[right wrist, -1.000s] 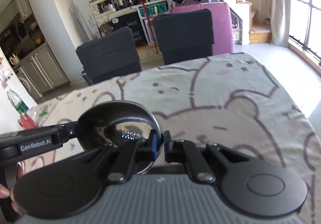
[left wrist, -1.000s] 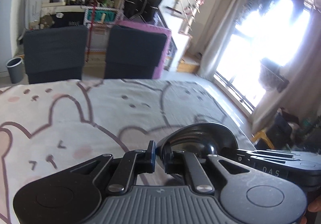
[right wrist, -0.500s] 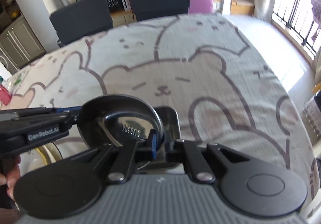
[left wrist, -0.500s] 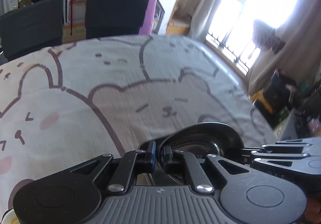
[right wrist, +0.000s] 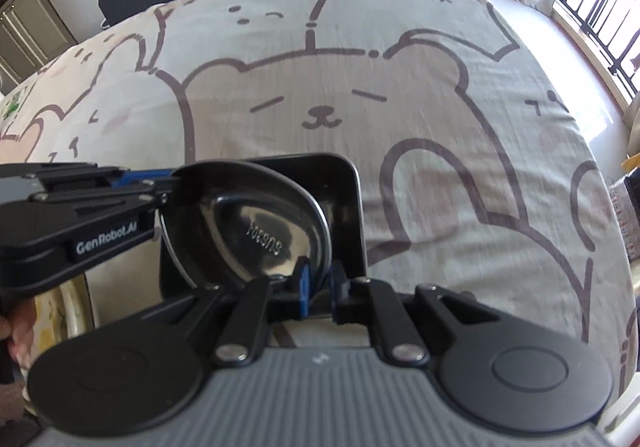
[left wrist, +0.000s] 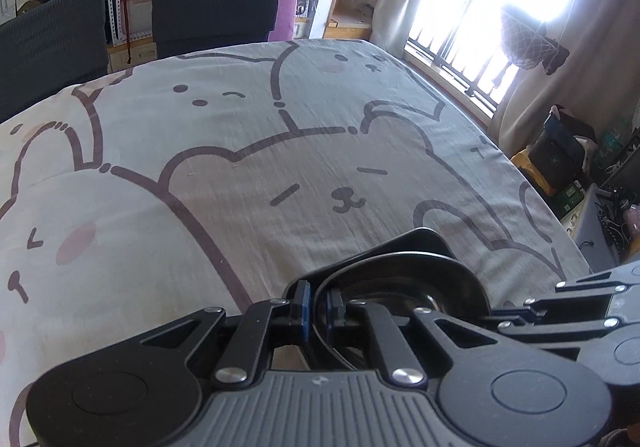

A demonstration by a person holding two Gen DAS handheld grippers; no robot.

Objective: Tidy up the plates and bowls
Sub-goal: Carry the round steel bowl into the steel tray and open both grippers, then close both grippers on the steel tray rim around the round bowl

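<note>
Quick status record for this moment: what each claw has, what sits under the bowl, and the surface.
left claw: shut on the steel bowl's rim
right claw: shut on the opposite rim of the same bowl
steel bowl: round, shiny, stamped SUS304, tilted, held by both claws
square tray: dark, rounded corners, directly behind and below the bowl; contact cannot be told
tablecloth: bear print, covers the table

I see one round stainless bowl [right wrist: 256, 231], stamped SUS304, tilted, its rim pinched on two sides, held over a dark rectangular tray [right wrist: 344, 183].
</note>
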